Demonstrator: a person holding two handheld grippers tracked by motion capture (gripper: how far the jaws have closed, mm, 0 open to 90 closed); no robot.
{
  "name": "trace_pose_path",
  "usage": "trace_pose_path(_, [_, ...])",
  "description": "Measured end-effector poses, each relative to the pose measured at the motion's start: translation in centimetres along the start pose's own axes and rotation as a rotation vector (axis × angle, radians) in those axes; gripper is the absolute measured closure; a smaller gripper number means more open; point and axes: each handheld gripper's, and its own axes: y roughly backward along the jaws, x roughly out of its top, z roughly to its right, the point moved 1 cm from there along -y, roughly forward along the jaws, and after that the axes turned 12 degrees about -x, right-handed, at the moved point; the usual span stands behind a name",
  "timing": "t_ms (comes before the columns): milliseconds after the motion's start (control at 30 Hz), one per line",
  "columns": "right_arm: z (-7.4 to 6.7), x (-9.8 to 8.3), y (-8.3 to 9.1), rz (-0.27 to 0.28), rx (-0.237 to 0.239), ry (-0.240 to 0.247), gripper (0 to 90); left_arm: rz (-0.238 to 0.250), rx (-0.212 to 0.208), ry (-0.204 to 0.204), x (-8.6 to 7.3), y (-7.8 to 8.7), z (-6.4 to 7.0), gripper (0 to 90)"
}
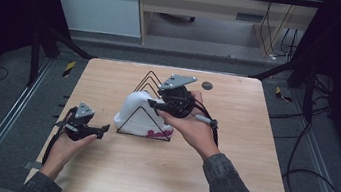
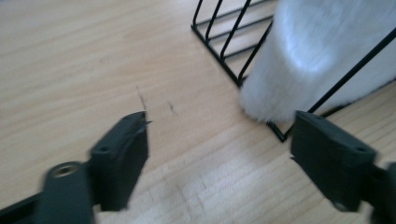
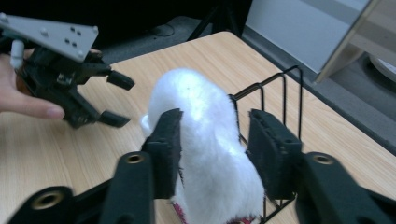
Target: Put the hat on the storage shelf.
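While high view looks down, white fluffy hat (image 1: 137,113) sits in black wire rack (image 1: 146,103) mid-table (image 1: 229,170); my right gripper (image 1: 153,102) above it, my left gripper (image 1: 103,131) just beside rack's left end, low over wood. Left gripper view: my jaws spread wide, nothing between, bare table under them, hat's furry edge (image 2: 299,70) and rack wires (image 2: 224,51) just ahead. Right gripper view: my jaws straddle hat (image 3: 205,140), left pad (image 3: 167,144) against fur, right pad apart from it; grip loose, not clamped. Left gripper (image 3: 114,100) beyond, gaping.
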Motion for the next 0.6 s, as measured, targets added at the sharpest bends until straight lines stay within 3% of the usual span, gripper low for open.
trace_pose_path(233, [1.1,0.1,2.3,0.041,-0.077,-0.056,29.4,-0.007,0.003,0.059,-1.4,-0.1,-0.4,7.8])
trace_pose_path(433, [2.2,-0.7,4.2,0.043,-0.136,-0.056,15.8,-0.032,0.014,0.053,-2.0,-0.4,-0.6,7.0])
trace_pose_path(600, [3.3,-2.5,5.7,0.047,-0.179,-0.058,7.9,-0.058,0.018,0.051,-2.7,-0.9,-0.6,6.6])
